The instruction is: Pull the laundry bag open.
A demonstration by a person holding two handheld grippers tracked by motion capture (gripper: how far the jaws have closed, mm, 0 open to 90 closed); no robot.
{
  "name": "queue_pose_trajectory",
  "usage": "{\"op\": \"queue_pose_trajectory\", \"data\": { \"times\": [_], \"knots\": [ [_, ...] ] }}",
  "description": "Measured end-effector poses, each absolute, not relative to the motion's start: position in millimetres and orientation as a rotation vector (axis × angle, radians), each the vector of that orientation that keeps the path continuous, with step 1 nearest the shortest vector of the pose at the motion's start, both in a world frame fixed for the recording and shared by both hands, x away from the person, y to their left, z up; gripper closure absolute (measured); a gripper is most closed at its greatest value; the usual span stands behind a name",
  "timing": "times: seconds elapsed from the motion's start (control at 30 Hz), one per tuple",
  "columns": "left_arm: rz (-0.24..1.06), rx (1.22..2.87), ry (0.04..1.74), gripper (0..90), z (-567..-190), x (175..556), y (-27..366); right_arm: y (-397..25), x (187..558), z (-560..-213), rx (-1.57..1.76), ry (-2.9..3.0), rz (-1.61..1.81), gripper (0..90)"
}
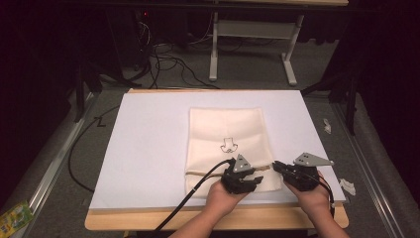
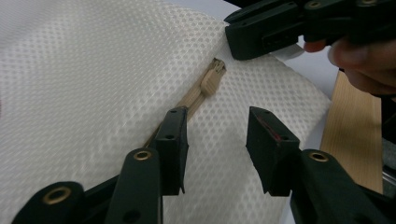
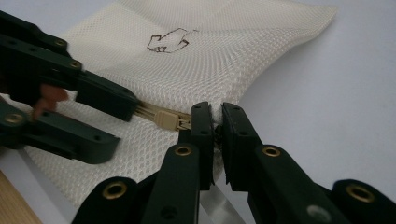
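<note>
A cream mesh bag (image 1: 225,134) with a small black drawing (image 1: 228,145) lies flat on the white sheet (image 1: 148,148). Its tan zipper runs along the near part, and the zipper pull (image 2: 212,79) rests near the bag's right edge. My left gripper (image 2: 217,126) stands open over the zipper, one jaw on the zipper line and the other on bare mesh to the side. My right gripper (image 3: 215,114) is shut on the bag's right edge, just past the zipper pull (image 3: 168,120). In the high view the left gripper (image 1: 257,174) and right gripper (image 1: 276,166) sit close together, tips nearly meeting.
The wooden table edge (image 1: 198,218) runs along the near side below the sheet. Black cables (image 1: 163,59) and white table legs (image 1: 214,49) are on the floor beyond. White scraps (image 1: 346,186) lie at the right, and a green packet (image 1: 12,218) lies on the floor at bottom left.
</note>
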State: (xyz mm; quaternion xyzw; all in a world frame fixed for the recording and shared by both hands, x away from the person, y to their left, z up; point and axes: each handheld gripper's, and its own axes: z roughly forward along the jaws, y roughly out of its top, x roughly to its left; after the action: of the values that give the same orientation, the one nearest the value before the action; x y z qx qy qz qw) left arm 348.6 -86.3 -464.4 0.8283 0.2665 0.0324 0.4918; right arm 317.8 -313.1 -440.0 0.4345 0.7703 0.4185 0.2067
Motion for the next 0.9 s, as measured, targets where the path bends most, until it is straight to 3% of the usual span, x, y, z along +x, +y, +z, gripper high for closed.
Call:
{"op": "queue_pose_trajectory", "data": {
  "times": [0.13,0.6,0.9],
  "knots": [
    [0.024,1.979,0.701,68.5,-467.2,355.2,-95.3,-312.3,316.7,-438.7,1.202,2.144,1.18,85.1],
    [0.041,1.875,0.73,85.1,-469.0,355.4,-103.0,-312.6,316.4,-437.5,1.204,2.137,1.213,85.1],
    [0.072,1.901,0.709,87.2,-465.1,352.5,-96.5,-314.1,316.9,-438.2,1.224,2.14,1.248,85.3]
  ]
}}
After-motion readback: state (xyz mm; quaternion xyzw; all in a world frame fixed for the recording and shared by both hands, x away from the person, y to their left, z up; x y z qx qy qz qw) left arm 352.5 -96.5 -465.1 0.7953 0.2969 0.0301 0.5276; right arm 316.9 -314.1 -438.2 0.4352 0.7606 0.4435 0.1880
